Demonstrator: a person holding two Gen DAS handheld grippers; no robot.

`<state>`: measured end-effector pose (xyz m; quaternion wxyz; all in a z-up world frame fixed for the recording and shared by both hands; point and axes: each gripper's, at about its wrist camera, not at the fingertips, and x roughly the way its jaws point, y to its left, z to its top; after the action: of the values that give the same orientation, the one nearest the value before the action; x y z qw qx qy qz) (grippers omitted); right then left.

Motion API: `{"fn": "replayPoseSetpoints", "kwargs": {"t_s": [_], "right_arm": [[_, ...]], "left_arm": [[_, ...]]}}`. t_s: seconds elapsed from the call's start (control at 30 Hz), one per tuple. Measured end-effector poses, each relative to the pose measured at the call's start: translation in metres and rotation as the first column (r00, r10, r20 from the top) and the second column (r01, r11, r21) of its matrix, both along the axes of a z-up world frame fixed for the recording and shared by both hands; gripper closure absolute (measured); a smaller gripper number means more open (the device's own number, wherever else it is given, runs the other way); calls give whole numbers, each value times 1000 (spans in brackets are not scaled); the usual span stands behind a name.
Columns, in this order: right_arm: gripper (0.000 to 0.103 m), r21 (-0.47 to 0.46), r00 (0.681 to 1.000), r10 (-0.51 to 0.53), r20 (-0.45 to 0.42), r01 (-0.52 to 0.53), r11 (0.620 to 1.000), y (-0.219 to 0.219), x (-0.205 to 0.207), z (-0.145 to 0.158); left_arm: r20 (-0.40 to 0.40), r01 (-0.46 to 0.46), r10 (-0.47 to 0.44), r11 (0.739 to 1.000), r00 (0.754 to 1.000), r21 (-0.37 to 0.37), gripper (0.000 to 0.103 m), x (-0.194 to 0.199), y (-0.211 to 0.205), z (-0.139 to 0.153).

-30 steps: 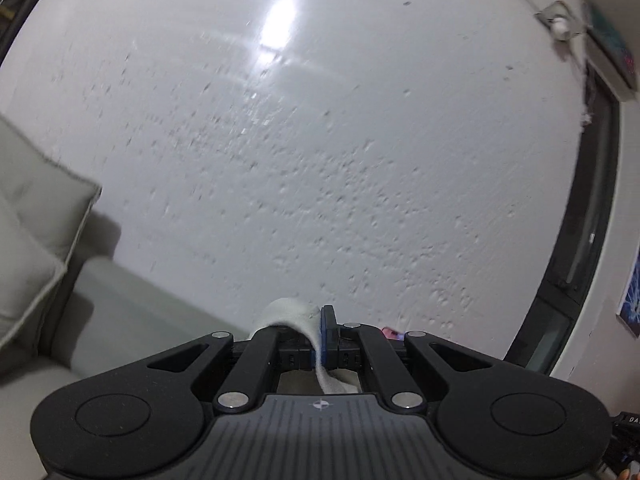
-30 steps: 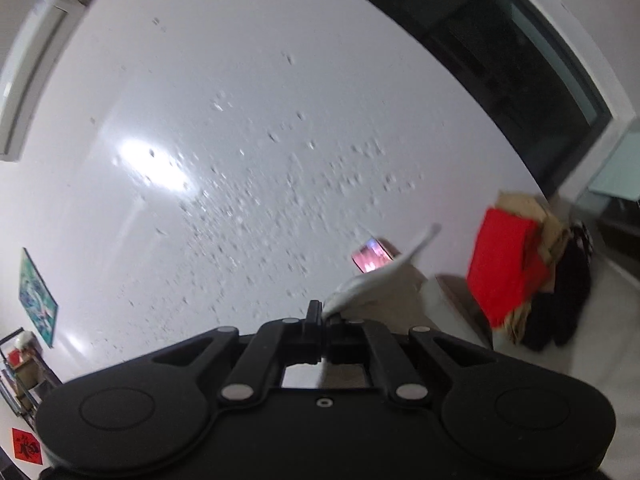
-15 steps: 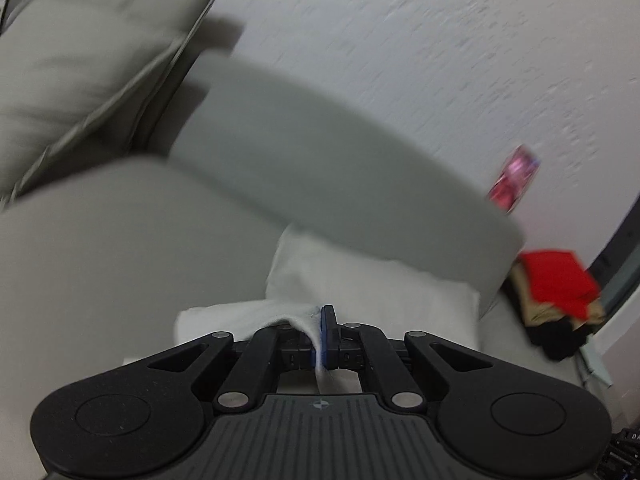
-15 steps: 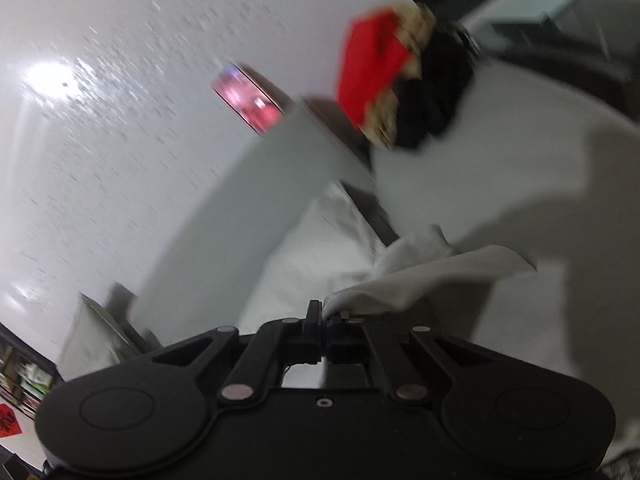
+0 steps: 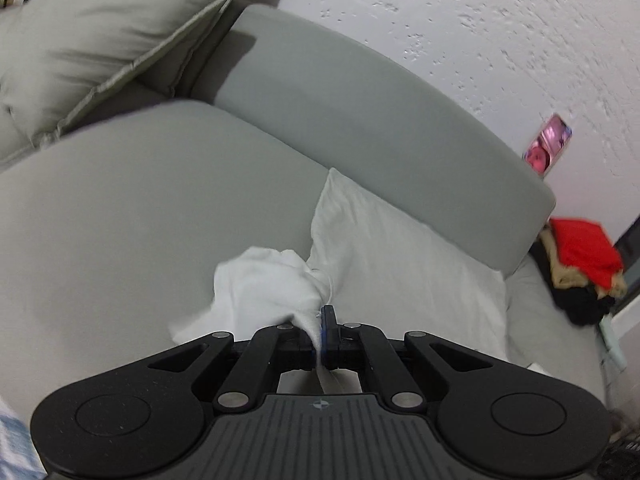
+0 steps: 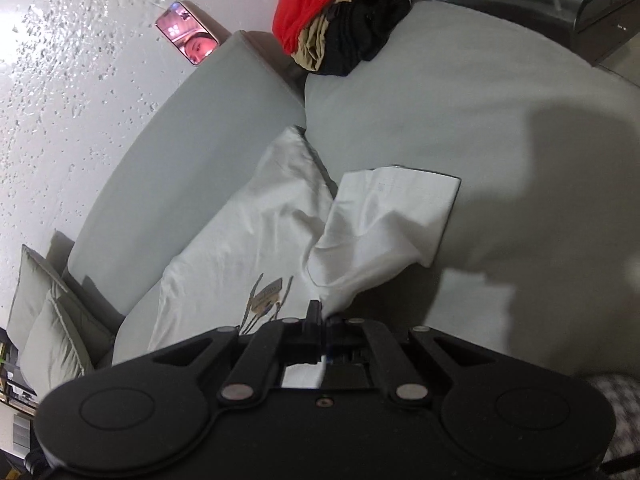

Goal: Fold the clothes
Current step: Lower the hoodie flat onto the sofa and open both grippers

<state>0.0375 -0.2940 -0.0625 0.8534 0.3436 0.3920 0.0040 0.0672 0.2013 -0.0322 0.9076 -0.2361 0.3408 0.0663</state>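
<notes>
Shirt [image 6: 256, 240] white, spread on grey sofa [image 5: 120, 220]; left tongs [image 5: 325, 320] and right tongs [image 6: 318, 312] each clenched on bunched sleeve, probably. Folding barely begun; body unfolded.

Soft white cloth garment [image 5: 264, 284], rough-plastered wall [image 5: 480, 20]

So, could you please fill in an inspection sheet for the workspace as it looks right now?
Surface: grey sofa seat, backrest behind.
Job's things: white garment spread on the seat, sleeve lifted.
Clutter: pile of red, tan and black clothes; phone against the wall; cushions.
Grippers: left gripper and right gripper, jaws shut on white fabric.
Cables: nothing seen.
Surroundings: textured white wall.
</notes>
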Motion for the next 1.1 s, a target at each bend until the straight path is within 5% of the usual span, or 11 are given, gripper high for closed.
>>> {"fn": "replayPoseSetpoints", "kwargs": {"t_s": [0.23,0.4,0.57,0.77,0.9,0.93,0.97,1.1], "right_arm": [[101,-59,997,20,-79,-25,998,6,-13,-15],[99,-78,991,70,-110,-78,994,8,-18,-16],[80,-61,990,121,-79,-126,990,-3,-47,21],[63,-44,982,185,-34,-187,981,-8,-73,44],[72,-24,970,236,-50,-238,971,7,-52,13],[89,-33,961,271,-54,-273,961,17,-45,4],[97,-50,951,303,-62,-306,951,27,-38,-4],[97,-177,914,405,-19,-402,899,70,-12,-18]], "left_arm": [[-139,3,3,999,990,40,103,-10,-3,-34],[-163,20,-4,995,987,97,97,-23,2,-22],[-155,131,-96,964,983,232,84,-60,0,12],[-91,241,-227,948,970,208,76,-85,-10,23],[-133,272,-253,950,958,153,78,-59,-40,-10],[-139,284,-265,948,954,143,79,-51,-50,-19],[-140,297,-278,944,950,141,82,-43,-59,-26],[-135,313,-291,930,947,194,86,-17,-90,-50]]}}
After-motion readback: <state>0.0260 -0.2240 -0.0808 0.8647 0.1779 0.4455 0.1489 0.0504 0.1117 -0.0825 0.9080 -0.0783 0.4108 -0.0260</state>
